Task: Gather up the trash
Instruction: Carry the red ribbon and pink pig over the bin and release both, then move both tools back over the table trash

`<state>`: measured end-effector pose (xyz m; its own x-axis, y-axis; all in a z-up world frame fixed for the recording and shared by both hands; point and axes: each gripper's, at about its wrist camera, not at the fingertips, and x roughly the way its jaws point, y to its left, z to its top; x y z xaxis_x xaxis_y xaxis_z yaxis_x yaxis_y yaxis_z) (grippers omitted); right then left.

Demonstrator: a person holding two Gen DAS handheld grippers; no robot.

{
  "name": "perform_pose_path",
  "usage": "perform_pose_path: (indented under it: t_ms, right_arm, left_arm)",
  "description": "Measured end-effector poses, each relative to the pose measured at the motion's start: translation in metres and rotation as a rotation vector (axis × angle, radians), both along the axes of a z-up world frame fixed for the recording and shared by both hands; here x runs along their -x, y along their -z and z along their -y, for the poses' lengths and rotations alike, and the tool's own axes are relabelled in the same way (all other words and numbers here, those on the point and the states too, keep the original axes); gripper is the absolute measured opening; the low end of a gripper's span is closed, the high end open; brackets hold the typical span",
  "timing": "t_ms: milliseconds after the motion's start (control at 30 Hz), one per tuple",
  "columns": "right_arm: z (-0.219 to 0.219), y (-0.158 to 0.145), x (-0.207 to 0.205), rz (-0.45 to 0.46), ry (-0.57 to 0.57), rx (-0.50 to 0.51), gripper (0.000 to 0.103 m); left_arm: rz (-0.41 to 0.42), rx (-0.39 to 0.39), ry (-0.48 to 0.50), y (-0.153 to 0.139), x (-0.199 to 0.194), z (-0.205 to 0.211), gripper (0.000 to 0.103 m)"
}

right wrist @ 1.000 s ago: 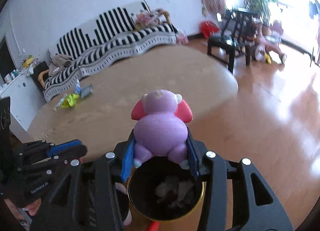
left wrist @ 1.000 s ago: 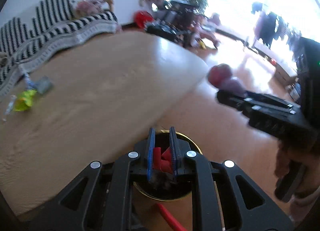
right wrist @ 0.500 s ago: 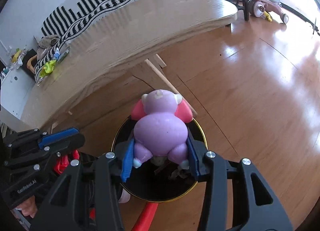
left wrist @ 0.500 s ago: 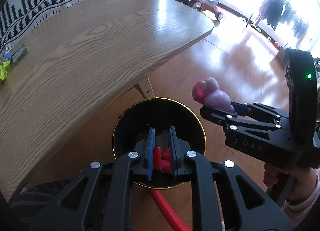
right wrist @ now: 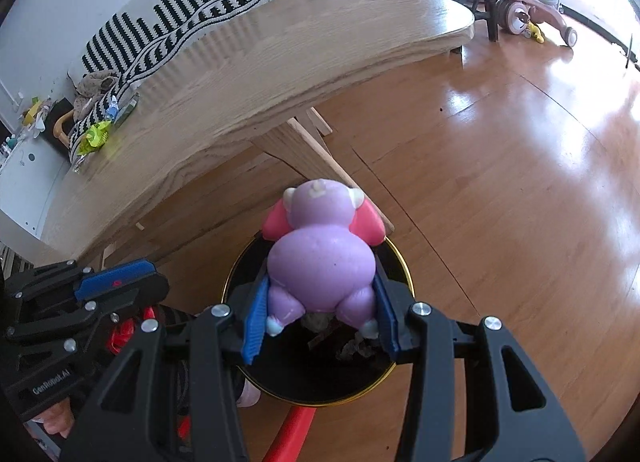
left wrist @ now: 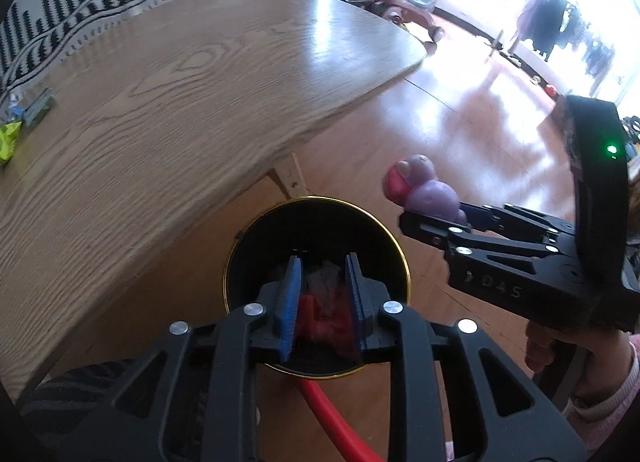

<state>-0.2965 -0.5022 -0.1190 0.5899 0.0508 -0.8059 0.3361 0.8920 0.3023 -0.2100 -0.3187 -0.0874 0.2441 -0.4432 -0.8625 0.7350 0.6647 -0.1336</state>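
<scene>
Both pairs of jaws hang over the black bin (left wrist: 256,246) with the gold rim, which stands on the wooden floor (right wrist: 500,190) just beside the edge of the desk (left wrist: 168,102). On the left gripper (left wrist: 322,296) the jaws are opening; a red piece of trash (left wrist: 316,312) is between the blue pads (left wrist: 290,310), low inside the mouth of the bin, and it looks blurred, so I cannot tell if any pad touches it. Some grey crumpled rubbish lies deeper in the bin. On the right gripper (right wrist: 320,318) the jaws are clamped on a purple soft toy (right wrist: 322,258) with pink arms. The pads press its lower body from both sides, and the toy is above the bin opening, its head toward the desk leg (right wrist: 316,154).

In the left wrist view the right gripper (left wrist: 434,208) comes in from the right side with the toy (left wrist: 424,190) at its tip, near the rim of the bin, and a hand in a pink sleeve (left wrist: 576,362) holds it. On the far part of the desk lie a yellow-green wrapper (right wrist: 96,136) and a small dark packet (right wrist: 128,108), well apart from the bin. A red tube (left wrist: 340,422) lies on the floor beside the bin. Behind the desk is a sofa with a black and white striped cover (right wrist: 192,6).
</scene>
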Motion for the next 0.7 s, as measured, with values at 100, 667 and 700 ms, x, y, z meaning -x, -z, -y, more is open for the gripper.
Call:
perform_pose_path:
  t_ms: [100, 667, 700]
  right_arm:
    - [0.000, -0.001, 0.000, 0.000, -0.003, 0.002, 0.045]
    - [-0.009, 0.018, -0.018, -0.131, 0.001, 0.035, 0.096]
    - [-0.008, 0.015, -0.020, -0.124, 0.004, 0.042, 0.096]
  left_arm:
    - [-0.024, 0.019, -0.022, -0.001, -0.005, -0.004, 0.026]
    - [0.102, 0.084, -0.127, -0.048, -0.018, -0.032, 0.096]
    - [0.101, 0.089, -0.135, -0.051, -0.019, -0.036, 0.096]
